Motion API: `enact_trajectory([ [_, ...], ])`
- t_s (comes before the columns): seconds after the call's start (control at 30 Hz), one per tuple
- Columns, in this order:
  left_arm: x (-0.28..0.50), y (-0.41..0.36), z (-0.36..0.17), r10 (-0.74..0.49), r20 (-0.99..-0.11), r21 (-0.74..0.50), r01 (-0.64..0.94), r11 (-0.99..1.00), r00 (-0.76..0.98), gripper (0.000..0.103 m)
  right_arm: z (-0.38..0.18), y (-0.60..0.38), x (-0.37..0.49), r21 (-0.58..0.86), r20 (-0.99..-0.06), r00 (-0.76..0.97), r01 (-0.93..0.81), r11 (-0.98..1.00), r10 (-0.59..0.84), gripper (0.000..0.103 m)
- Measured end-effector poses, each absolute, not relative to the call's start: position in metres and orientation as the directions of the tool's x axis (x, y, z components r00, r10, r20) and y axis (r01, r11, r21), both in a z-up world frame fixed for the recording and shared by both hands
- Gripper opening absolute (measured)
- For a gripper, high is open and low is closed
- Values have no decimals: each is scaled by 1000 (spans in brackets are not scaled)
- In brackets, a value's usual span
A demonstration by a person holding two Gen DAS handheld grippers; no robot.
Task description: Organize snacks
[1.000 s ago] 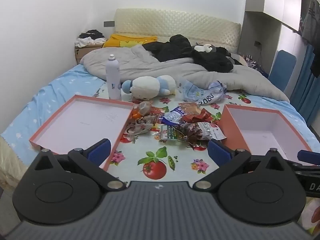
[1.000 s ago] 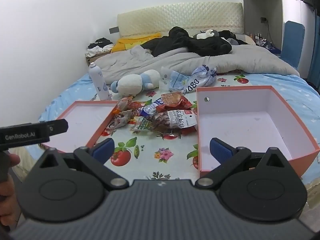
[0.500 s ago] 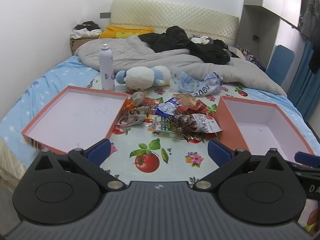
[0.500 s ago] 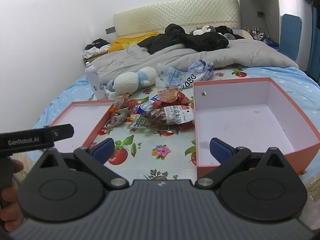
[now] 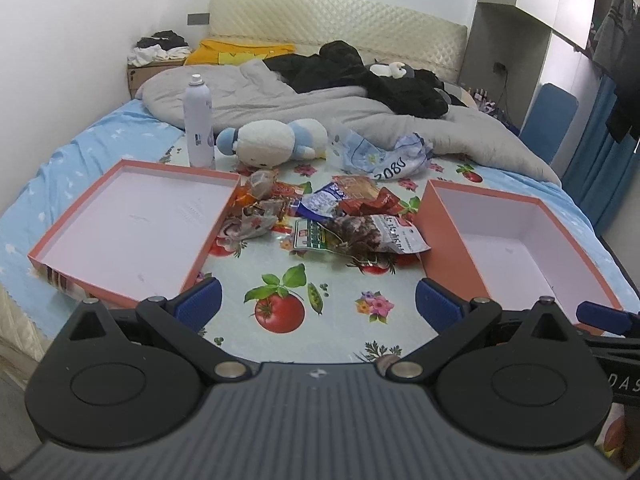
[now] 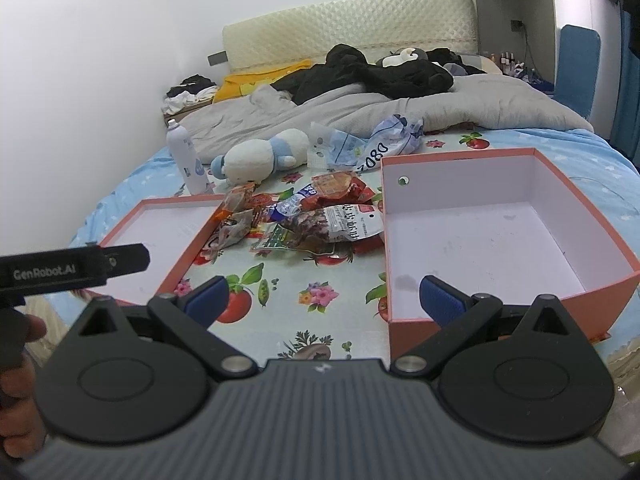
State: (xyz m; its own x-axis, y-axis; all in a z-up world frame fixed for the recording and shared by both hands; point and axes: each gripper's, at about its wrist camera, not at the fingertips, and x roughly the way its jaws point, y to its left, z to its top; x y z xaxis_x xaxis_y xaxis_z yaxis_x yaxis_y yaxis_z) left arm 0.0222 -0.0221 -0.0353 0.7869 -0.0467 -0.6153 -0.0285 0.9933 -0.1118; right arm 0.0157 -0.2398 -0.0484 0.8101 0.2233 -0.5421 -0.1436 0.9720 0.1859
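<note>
A white spray bottle (image 5: 197, 122) stands upright on the patterned cloth (image 5: 280, 312), just beside a white-and-blue plush toy (image 5: 276, 140) lying on its side. A crumpled plastic bag (image 5: 384, 156) lies near the toy. Behind them, a grey blanket (image 5: 280, 100) carries dark clothing (image 5: 360, 76) below a padded headboard (image 5: 340, 20).

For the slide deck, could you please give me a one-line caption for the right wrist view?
Open right gripper faces a snack pile lying between two empty orange boxes on a fruit-print cloth.
</note>
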Motion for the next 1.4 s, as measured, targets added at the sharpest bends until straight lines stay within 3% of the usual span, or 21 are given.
enact_trajectory([
  [0.87,20,-13,-38,-62,-611,-128,-21,992,789,103,-56,-237,18,214,-554,805,-108,971,212,103],
  [1.3,34,-6,-46,-1,-624,-84,-66,994,781,103,-62,-230,18,193,-516,828,-137,972,219,103],
  [1.4,36,3,-50,1,-616,-79,-63,995,788,103,-72,-222,25,211,-516,818,-167,963,255,95],
])
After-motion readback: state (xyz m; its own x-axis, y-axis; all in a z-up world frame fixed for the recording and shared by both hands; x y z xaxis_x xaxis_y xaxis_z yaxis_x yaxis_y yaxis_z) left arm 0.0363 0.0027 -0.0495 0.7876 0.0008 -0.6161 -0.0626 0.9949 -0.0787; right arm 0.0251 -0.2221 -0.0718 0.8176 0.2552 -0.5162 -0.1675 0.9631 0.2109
